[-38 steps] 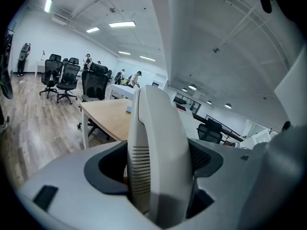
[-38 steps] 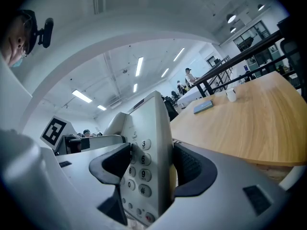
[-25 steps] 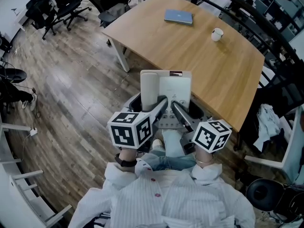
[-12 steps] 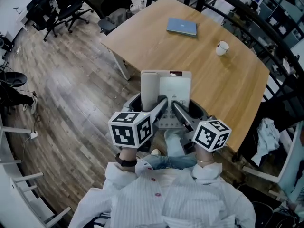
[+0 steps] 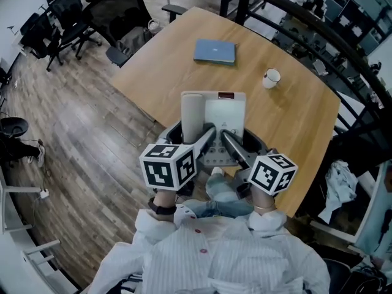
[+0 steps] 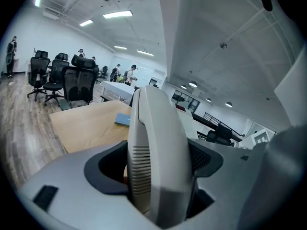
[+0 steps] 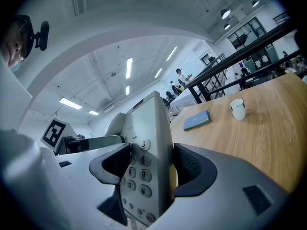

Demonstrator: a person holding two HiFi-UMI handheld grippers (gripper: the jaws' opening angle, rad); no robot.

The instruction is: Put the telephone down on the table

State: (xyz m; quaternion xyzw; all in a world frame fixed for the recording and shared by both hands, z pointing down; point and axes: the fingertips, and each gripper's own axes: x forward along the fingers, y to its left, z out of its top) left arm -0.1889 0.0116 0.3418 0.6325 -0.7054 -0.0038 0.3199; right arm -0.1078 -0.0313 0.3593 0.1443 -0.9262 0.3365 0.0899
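A pale grey desk telephone (image 5: 214, 116) with its handset on the left side hangs in the air over the near edge of the wooden table (image 5: 294, 109). My left gripper (image 5: 207, 133) is shut on the handset side and my right gripper (image 5: 228, 136) on the keypad side. In the left gripper view the handset (image 6: 156, 147) fills the gap between the dark jaws of the left gripper (image 6: 157, 164). In the right gripper view the keypad body (image 7: 144, 152) is pinched in the right gripper (image 7: 149, 166).
On the table lie a blue notebook (image 5: 214, 51) and a white mug (image 5: 270, 76), both far from the telephone. Black office chairs (image 5: 67, 11) stand at the far left on the wooden floor. A dark railing (image 5: 343, 48) runs behind the table.
The table has shifted left and nearer in the head view, so more of it lies under the held telephone. Both grippers hold the telephone as before.
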